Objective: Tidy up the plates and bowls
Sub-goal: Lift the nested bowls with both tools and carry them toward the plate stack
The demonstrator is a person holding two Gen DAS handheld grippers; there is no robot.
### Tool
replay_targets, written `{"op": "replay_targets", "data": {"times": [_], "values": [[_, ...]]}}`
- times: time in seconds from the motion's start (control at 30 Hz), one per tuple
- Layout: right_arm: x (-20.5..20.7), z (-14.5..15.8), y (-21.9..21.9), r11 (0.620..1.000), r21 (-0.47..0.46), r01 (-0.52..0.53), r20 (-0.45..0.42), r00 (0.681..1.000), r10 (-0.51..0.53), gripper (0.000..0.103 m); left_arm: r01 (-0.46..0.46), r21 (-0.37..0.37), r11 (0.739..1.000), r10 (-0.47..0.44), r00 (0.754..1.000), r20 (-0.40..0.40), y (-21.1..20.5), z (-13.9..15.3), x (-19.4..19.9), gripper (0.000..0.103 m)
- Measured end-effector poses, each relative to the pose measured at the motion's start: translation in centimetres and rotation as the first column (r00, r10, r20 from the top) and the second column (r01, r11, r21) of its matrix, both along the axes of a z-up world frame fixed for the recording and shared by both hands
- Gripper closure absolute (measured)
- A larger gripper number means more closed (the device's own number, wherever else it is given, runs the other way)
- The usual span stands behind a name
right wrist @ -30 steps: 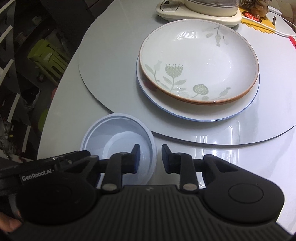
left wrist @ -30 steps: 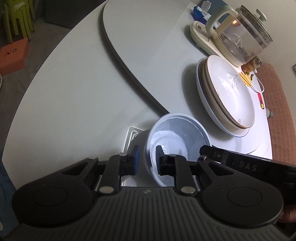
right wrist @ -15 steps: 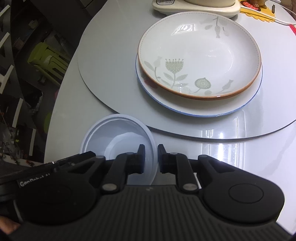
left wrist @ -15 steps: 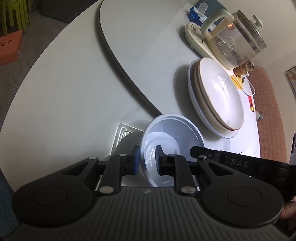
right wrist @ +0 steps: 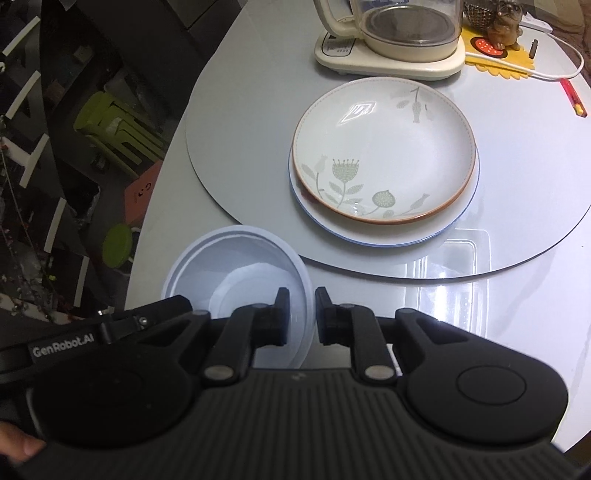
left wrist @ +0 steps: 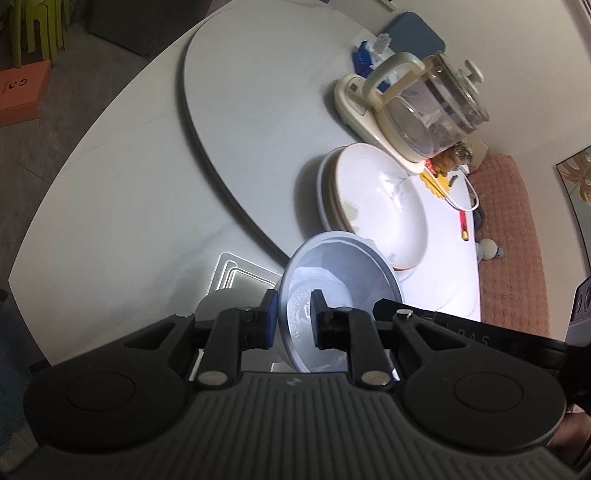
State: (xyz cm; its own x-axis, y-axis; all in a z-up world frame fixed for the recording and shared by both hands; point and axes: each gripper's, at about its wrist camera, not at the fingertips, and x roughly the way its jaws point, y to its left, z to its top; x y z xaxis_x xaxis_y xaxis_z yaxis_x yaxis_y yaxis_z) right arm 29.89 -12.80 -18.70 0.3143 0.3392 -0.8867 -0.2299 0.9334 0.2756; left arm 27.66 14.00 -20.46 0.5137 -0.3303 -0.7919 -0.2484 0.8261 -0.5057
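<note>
A pale blue plastic bowl point(left wrist: 343, 273) is held off the table, tilted. My left gripper point(left wrist: 293, 314) is shut on its near rim, and my right gripper point(right wrist: 301, 314) is shut on its right rim point(right wrist: 308, 291); the bowl shows in the right wrist view point(right wrist: 236, 269) too. Beyond it a floral cream plate point(right wrist: 384, 147) sits stacked on a blue-rimmed white plate point(right wrist: 458, 218) on the round turntable point(right wrist: 240, 110). The stack also shows in the left wrist view point(left wrist: 373, 206).
A glass kettle on a cream base point(left wrist: 417, 107) stands behind the plates, with a yellow mat and figurine point(right wrist: 495, 33), a white cable and a red pen point(right wrist: 572, 98). The table edge point(left wrist: 48, 206) drops off to the left; green stools point(right wrist: 110, 122) stand on the floor.
The bowl has risen off the table and moved toward the plate stack. My right gripper has closed onto its rim; both grippers lifted with it.
</note>
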Motion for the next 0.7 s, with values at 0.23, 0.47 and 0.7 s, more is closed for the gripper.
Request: {"op": "replay_targets", "data": {"times": [0.23, 0.47, 0.7], "values": [[-1.4, 2.7, -1.8, 0.999, 0.030, 0.022, 0.039, 0.999, -0.023, 0.086, 0.009, 0.010, 1.000, -0.010, 0.999, 0.053, -1.6, 3.3, -1.4, 0.082], [-2.3, 3.8, -4.0, 0.997, 0.069, 0.035, 0.044, 0.998, -0.038, 0.086, 0.037, 0.003, 0.999, -0.037, 0.997, 0.067, -3.1, 3.8, -2.2, 0.082], [-3.3, 4.3, -5.8, 0.997, 0.067, 0.036, 0.065, 0.997, -0.041, 0.086, 0.054, 0.016, 0.998, -0.055, 0.995, 0.080, -5.3, 4.3, -2.6, 0.082]]}}
